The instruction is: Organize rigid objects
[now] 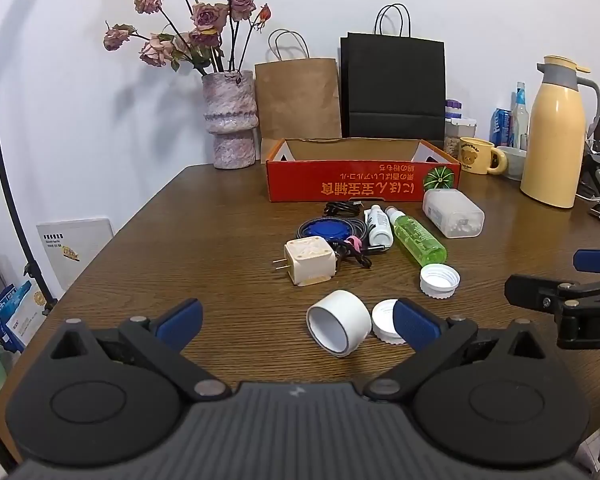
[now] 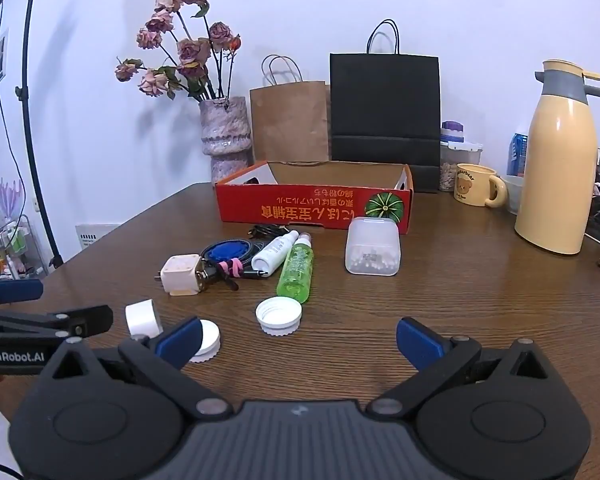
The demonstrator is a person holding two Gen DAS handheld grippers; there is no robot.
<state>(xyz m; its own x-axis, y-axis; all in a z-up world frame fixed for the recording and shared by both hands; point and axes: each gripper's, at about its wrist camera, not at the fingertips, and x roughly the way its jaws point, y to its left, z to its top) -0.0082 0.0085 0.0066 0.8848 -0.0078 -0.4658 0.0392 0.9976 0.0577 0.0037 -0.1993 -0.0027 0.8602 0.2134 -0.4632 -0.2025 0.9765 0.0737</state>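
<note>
Two grippers hang low over the near edge of the wooden table point(image 1: 188, 216), each with its blue pads spread wide and nothing between them: the left gripper point(image 1: 298, 320) and the right gripper point(image 2: 298, 340). Taking the red cardboard box point(image 1: 362, 184) at the far side as the landmark, all the loose things lie on the table in front of it, on the side nearer the grippers. Just in front of its wall sit a black cable point(image 1: 342, 208) and a clear lidded case of cotton swabs point(image 1: 452, 212). Nearer still lie a small white bottle point(image 1: 378, 226) and a green bottle point(image 1: 418, 238) side by side, a blue coiled cord point(image 1: 326, 232), and a cream plug adapter point(image 1: 310, 262) touching the cord bundle. Well clear of the box, closest to the grippers, are a white tape roll point(image 1: 338, 322) on its side, a white cap point(image 1: 440, 280) open side up, and a second white cap point(image 1: 384, 320) just beside the left gripper's right pad. The box interior looks bare
</note>
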